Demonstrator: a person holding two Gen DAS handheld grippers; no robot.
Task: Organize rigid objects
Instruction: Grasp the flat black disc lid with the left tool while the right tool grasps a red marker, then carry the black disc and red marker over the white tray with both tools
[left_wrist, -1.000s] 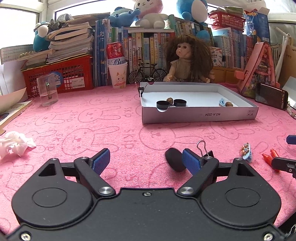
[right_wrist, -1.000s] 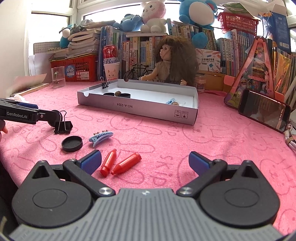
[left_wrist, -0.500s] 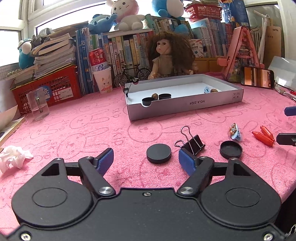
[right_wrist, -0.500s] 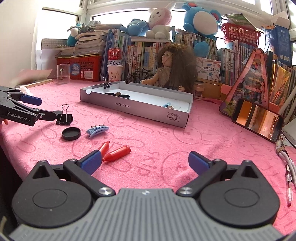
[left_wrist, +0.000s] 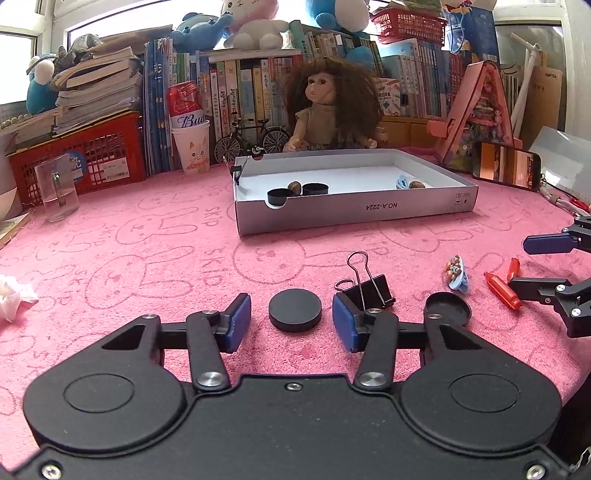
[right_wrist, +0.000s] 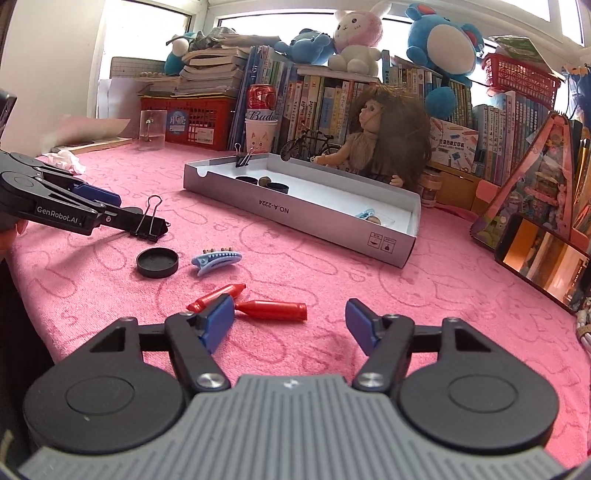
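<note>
While spread under everything, pink cloth (left_wrist: 147, 236) with rabbit outlines. Behind the loose pieces, grey box (left_wrist: 354, 214) holding two black caps, a nut, a small clip. Left gripper (left_wrist: 291, 325): jaws just been closing, partly open, black cap (left_wrist: 294, 309) lying between the blue pads, neither pad touching it. Right gripper (right_wrist: 290, 325): also just been closing, wider apart, gripping nothing; red crayon (right_wrist: 271, 310) lying just beside its left pad. Binder clip (left_wrist: 369, 290) just beyond the left gripper's right pad. Second cap (right_wrist: 157, 262), open side up, beside blue hair clip (right_wrist: 216, 260).
</note>
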